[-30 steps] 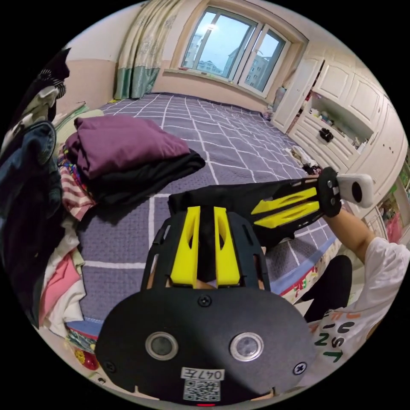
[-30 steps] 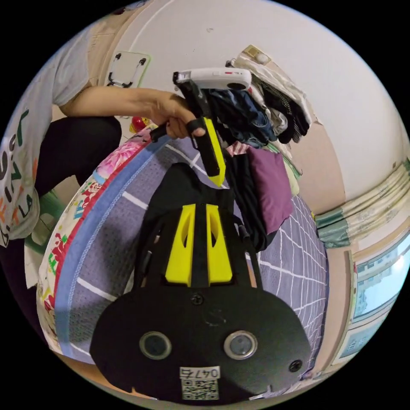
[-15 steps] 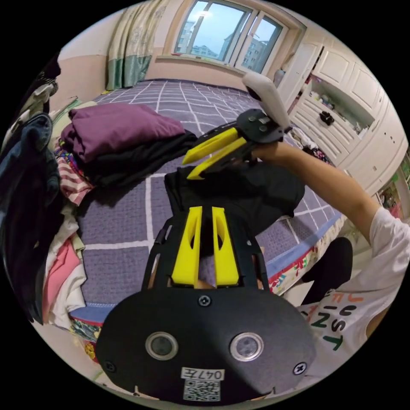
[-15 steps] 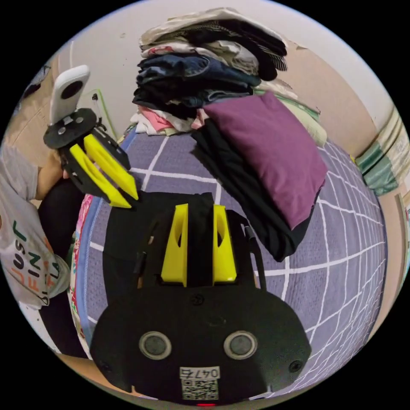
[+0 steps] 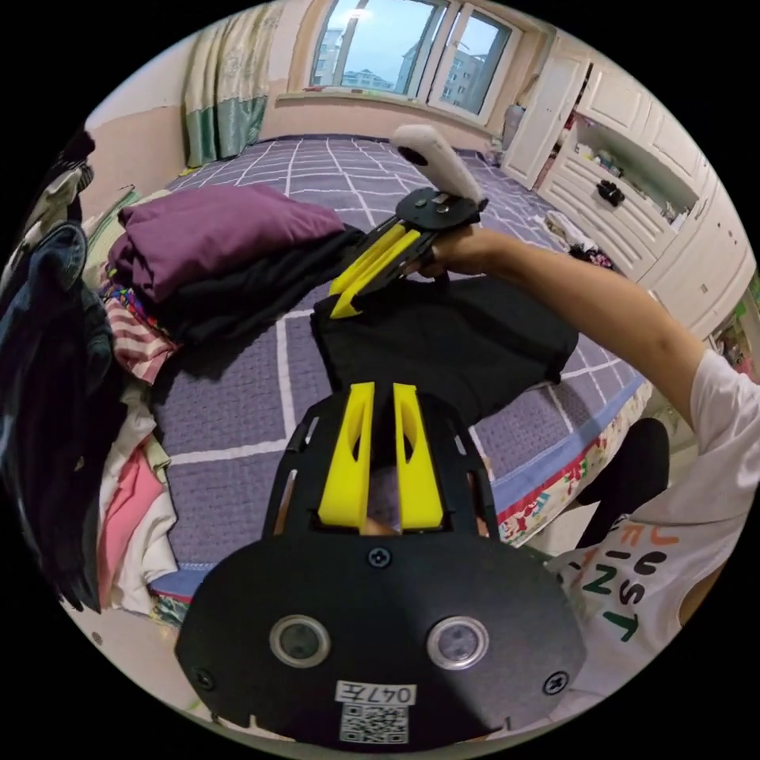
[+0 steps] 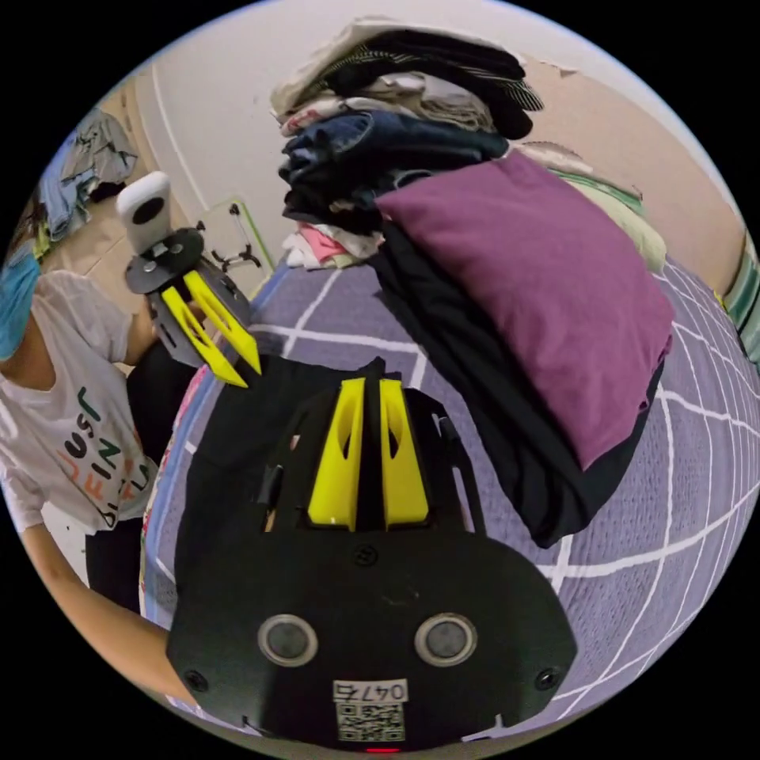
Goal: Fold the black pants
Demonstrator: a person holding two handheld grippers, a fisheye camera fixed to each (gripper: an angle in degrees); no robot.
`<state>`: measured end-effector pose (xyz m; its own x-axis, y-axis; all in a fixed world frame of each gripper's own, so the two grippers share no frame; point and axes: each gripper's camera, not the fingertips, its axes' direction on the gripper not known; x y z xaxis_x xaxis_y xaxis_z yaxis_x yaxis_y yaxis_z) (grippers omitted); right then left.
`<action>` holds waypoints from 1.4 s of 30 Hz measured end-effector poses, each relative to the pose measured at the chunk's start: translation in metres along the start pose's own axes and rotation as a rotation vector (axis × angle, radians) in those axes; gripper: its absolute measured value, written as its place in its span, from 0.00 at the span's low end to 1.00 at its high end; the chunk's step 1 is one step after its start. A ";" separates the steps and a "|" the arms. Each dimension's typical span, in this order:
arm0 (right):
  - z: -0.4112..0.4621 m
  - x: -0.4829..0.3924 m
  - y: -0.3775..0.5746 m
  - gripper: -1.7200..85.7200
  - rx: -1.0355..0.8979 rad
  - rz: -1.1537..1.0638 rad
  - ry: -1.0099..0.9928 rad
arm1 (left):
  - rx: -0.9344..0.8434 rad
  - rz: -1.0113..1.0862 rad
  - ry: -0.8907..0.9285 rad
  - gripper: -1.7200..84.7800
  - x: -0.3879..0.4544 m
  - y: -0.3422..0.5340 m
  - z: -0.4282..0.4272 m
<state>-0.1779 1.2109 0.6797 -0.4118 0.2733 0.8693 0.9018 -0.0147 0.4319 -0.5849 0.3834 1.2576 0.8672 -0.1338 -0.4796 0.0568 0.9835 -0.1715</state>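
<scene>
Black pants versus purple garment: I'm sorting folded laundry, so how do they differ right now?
The black pants lie flat, directly on the bedspread, near its edge; the purple garment tops a stack, resting on a black garment. The pants look thinner; the purple bundle is bulkier. Both are folded.

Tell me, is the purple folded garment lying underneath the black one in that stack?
No, the purple garment lies on top of the black folded one.
</scene>
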 end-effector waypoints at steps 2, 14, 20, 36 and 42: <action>0.004 -0.002 0.005 0.05 -0.013 0.028 0.035 | -0.034 0.022 -0.021 0.08 0.005 -0.003 0.008; -0.105 -0.254 0.152 0.03 0.120 0.122 0.699 | 0.208 0.044 0.006 0.04 0.039 -0.001 -0.037; -0.043 -0.305 0.192 0.04 -0.078 0.243 0.664 | 0.014 0.094 -0.005 0.05 0.079 -0.026 0.019; 0.005 -0.320 0.174 0.04 -0.214 0.331 0.823 | -0.066 -0.115 -0.177 0.04 0.019 -0.057 0.061; 0.019 -0.317 0.175 0.03 -0.218 0.313 0.804 | -0.055 -0.154 -0.116 0.03 -0.003 -0.057 0.055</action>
<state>0.1133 1.1402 0.4747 -0.1918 -0.5303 0.8258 0.9773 -0.1806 0.1110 -0.5638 0.3345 1.3163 0.9017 -0.2642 -0.3422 0.1689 0.9440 -0.2835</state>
